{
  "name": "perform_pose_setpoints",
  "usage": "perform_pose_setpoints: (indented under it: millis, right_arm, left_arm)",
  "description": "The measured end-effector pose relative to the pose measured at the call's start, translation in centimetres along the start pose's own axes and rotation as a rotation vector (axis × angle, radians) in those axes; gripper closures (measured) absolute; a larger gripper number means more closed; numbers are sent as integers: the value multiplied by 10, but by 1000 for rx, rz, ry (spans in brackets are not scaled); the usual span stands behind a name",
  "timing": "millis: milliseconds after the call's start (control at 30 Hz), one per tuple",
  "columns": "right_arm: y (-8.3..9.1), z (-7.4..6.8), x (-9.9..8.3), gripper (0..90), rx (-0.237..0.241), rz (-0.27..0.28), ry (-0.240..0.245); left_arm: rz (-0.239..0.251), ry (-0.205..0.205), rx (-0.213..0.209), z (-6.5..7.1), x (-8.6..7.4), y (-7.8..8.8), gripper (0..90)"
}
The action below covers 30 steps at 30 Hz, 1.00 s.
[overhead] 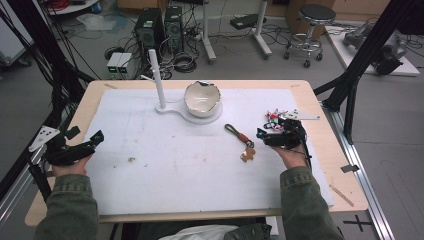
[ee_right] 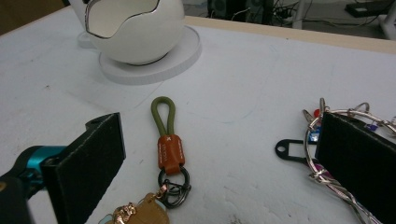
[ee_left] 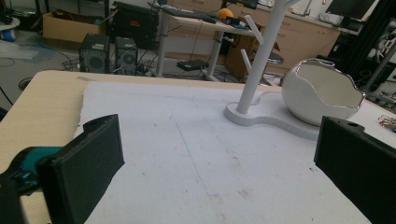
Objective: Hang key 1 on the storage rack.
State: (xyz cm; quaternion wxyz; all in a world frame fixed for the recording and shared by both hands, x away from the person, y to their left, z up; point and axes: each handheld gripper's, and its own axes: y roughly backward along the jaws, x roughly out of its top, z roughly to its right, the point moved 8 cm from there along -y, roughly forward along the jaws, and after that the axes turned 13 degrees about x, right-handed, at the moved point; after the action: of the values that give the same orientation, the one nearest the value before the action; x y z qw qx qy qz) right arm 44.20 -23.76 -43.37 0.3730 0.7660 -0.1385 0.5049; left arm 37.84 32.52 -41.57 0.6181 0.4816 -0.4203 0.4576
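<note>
A keychain (overhead: 241,142) lies on the white mat (overhead: 165,165), with an olive-green loop (ee_right: 163,112), an orange leather tab (ee_right: 169,151), a dark ring and a tan charm (ee_right: 140,212). My right gripper (overhead: 265,131) rests just right of it, open; in the right gripper view (ee_right: 219,149) the keychain lies between the jaws, untouched. A bunch of metal rings with coloured bits and a black tag (ee_right: 292,150) lies by the right jaw. My left gripper (overhead: 87,136) is open at the table's left edge, with bare mat between its jaws (ee_left: 217,144).
A white stand (overhead: 172,109) at the back centre carries a tall peg post (overhead: 157,77) and an egg-shaped white bowl (overhead: 202,98) with a jagged silver rim (ee_left: 322,91). Beyond the wooden table edge (overhead: 330,125) are black frame legs, computers and a stool.
</note>
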Motion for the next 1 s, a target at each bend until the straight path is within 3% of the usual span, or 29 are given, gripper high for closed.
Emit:
perform_pose_setpoints:
  millis: [633, 1000]
  right_arm:
    - [-38, -5, 6, 7, 64, -145, 24]
    - [-56, -3, 3, 7, 86, -245, 3]
  left_arm:
    - [0, 3, -4, 0, 0, -1, 17]
    - [0, 2, -4, 0, 0, -1, 17]
